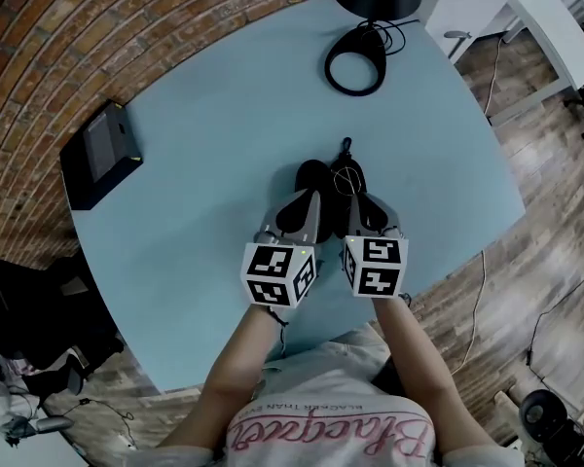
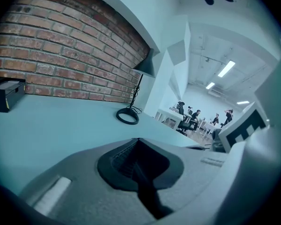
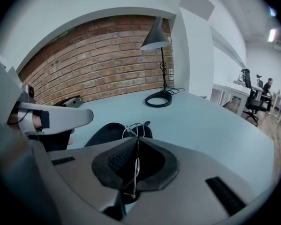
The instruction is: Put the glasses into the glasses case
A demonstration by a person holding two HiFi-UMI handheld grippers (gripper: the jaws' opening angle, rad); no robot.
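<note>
A black glasses case (image 1: 313, 175) lies on the light blue table (image 1: 214, 115) just beyond both grippers. Thin wire-framed glasses (image 1: 347, 176) rest at the case's right side. My right gripper (image 1: 356, 202) is shut on the glasses; in the right gripper view the wire frame (image 3: 133, 129) runs up between the dark pads of that gripper (image 3: 136, 163), with the case (image 3: 107, 134) behind it. My left gripper (image 1: 309, 202) reaches over the case's near edge. In the left gripper view it (image 2: 139, 165) is shut and nothing shows between its pads. The case is hidden there.
A black box (image 1: 102, 154) sits at the table's left edge by the brick wall. A lamp with a ring-shaped base (image 1: 355, 66) and its cable stands at the far side. The table's right edge drops to a wooden floor. People sit at desks far behind (image 2: 192, 118).
</note>
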